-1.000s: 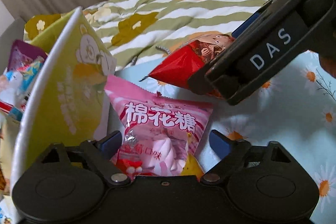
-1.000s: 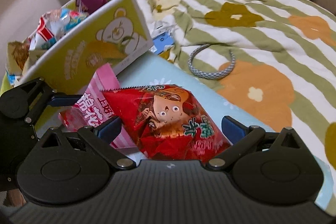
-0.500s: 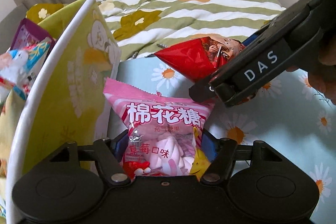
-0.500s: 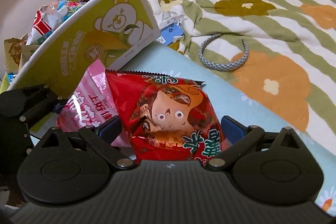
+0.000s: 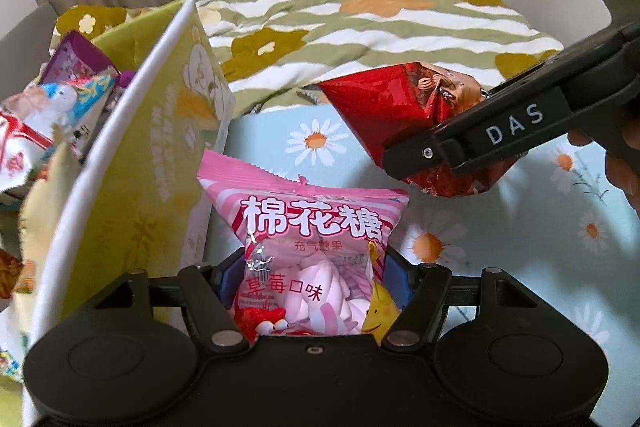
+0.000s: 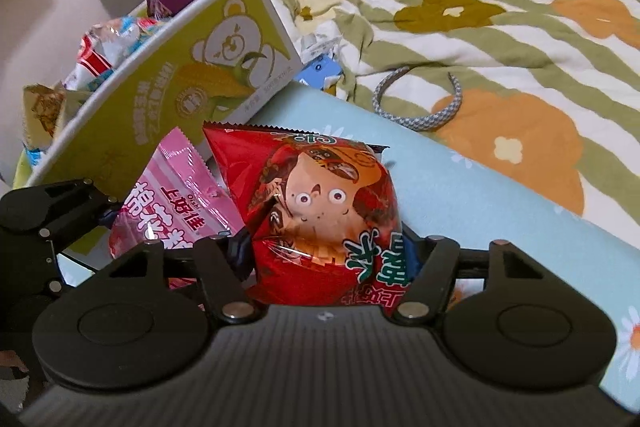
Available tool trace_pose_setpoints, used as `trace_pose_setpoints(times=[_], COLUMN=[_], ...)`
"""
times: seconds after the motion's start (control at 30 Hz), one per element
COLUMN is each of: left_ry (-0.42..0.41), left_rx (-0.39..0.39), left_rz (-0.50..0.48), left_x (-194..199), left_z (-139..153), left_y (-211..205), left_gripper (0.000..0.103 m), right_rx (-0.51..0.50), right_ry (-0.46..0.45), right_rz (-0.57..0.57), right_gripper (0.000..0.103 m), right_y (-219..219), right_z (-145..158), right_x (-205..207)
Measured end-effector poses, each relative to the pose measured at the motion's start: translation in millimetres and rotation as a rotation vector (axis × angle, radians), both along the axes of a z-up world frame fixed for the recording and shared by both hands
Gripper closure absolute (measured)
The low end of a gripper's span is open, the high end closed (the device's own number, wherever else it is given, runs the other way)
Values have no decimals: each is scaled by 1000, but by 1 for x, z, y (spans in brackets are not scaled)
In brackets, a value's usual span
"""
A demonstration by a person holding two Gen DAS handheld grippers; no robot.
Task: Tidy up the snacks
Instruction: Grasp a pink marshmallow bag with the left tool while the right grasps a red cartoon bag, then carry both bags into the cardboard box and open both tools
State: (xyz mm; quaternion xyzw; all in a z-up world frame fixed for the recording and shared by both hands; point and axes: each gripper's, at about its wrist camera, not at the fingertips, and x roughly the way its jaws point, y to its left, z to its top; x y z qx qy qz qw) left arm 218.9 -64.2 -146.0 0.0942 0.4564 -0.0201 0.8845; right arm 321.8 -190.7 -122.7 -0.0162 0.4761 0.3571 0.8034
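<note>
Pink marshmallow bag (image 5: pixel 312 247) and red snack bag (image 6: pixel 320 211) point lengthwise away from jaws

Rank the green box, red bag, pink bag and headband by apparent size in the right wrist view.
1. Green box
2. Red bag, close to the camera, so the top two are unsure
3. Pink bag, partly hidden
4. Headband

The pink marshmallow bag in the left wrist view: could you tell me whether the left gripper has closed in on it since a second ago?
Yes. The left gripper was spread wide beside the pink marshmallow bag; now it presses on the bag's sides.
</note>
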Motion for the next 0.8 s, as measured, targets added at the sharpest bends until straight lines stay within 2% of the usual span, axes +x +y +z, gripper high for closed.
trace_pose_setpoints(times=[0.2,0.5,0.8], left_ry=[-64,-170,-290], left_rx=[-17,-66,-149], left_rz=[-20,11,85], left_x=[-16,-55,-88], left_z=[30,91,150], left_y=[-4,11,87], left_gripper=[31,31,31], right_rx=[9,16,53], right_ry=[-53,-180,-232], right_rz=[-53,-141,-197], right_gripper=[25,26,26], right_y=[-9,-14,23], right_z=[30,101,154], right_x=[-25,-79,-111])
